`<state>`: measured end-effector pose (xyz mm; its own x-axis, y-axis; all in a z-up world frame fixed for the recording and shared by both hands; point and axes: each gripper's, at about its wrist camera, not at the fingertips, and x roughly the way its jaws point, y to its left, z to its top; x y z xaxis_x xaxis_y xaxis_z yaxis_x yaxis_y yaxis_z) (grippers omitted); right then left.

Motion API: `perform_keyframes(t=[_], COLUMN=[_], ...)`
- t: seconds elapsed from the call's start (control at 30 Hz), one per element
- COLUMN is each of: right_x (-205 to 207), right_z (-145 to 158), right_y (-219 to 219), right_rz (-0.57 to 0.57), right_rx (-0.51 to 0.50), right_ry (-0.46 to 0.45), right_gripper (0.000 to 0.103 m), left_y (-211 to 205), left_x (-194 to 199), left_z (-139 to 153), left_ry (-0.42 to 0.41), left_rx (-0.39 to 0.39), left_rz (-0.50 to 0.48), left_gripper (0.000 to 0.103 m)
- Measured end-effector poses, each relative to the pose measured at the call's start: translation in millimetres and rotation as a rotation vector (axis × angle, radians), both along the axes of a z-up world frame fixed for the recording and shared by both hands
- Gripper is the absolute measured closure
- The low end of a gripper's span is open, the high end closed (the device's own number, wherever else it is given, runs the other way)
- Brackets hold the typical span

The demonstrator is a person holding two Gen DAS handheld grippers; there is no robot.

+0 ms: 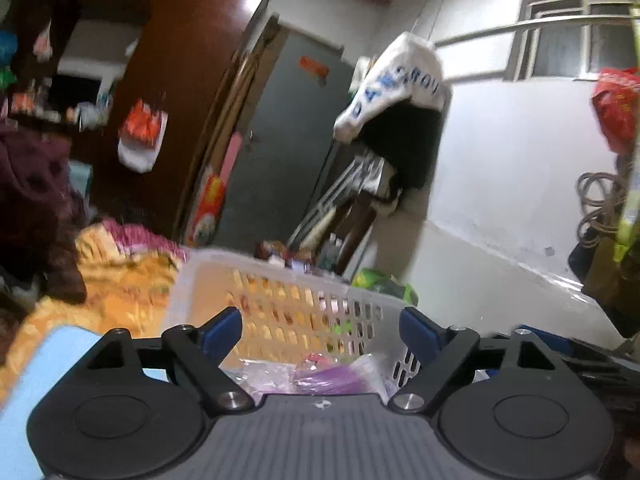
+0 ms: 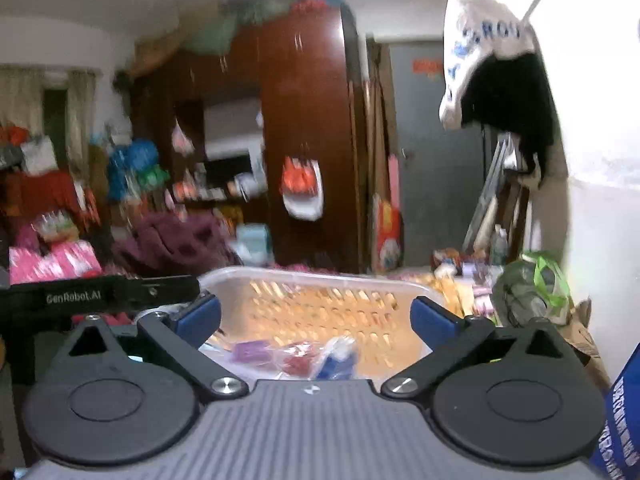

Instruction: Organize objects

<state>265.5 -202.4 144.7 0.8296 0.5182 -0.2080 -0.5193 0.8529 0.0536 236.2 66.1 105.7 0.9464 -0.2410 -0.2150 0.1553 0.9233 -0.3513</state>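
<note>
White perforated plastic basket (image 1: 280, 292) sits on the orange-patterned bedspread (image 1: 120, 280), directly ahead of both grippers. Already inside, at the near end: a few clear-wrapped packets. Right wrist view shows a purple packet (image 2: 252, 350), a red one (image 2: 296, 362) and a blue-and-white one (image 2: 338, 354) lying side by side on the basket floor; left wrist view shows the purple packet (image 1: 332, 378) under crinkled clear film, contents otherwise blurred.

Left gripper (image 1: 320, 328): jaws wide apart, nothing between them, aimed over the basket's near rim. Right gripper (image 2: 316, 316): same, jaws spread, empty, looking into the basket. The left unit's black body (image 2: 100, 294) shows just beside the right gripper's left finger.

Progress, my read: at least three items binned, both tools free, so this looks like between-picks or near the end. Can't tell how many items remain: no loose item is clearly visible on the bed near the basket. Both frames are motion-blurred.

Surroundings: green plastic bag (image 2: 532, 288) beyond the basket's far right corner, brown wardrobe (image 2: 308, 140), grey door (image 1: 280, 140), and a white printed cloth (image 1: 396, 84) hanging over dark clothing.
</note>
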Motion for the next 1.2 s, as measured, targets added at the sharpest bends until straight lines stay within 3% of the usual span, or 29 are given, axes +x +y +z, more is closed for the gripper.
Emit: perform_keyframes(t=[0.07,0.17,0.3,0.47,0.57,0.73,0.87,1.03,1.2], right_x=[-23,-45,-46,-46,-56,-60,-67,-77,-90], right_z=[-19,-61,-96,-105,-115,-118,-121,-120,-118], right_y=[-14,-23,-18,-2,2,4,7,-4,-12], right_rz=[0.029,0.102,0.143,0.236,0.261,0.259,0.269,0.267,0.195], right_rx=[0.002,-0.048,-0.107,-0.183,-0.218,-0.253,-0.264,-0.206,-0.157], right_ry=[-0.004,0.091,0.235,0.258,0.262,0.251,0.221,0.132,0.016], right_gripper=[0.0,0.0,0.0,0.0,0.002,0.019,0.029,0.029,0.029], left_y=[4,12,36,59,62,55,52,52,60], left_x=[-29,-46,-37,-14,-11,-7,-7,-21,-37], left_z=[-8,-33,-69,-88,-98,-101,-105,-101,-97], left_ry=[-0.032,0.063,0.196,0.275,0.305,0.307,0.301,0.214,0.123], left_rx=[0.058,0.136,0.048,-0.061,-0.088,-0.068,-0.051,-0.044,-0.075], left_rz=[-0.03,-0.019,-0.025,0.0,-0.013,-0.007,-0.022,-0.018,-0.005], left_gripper=[0.002,0.001,0.001,0.004,0.008,0.011,0.028,0.029,0.029])
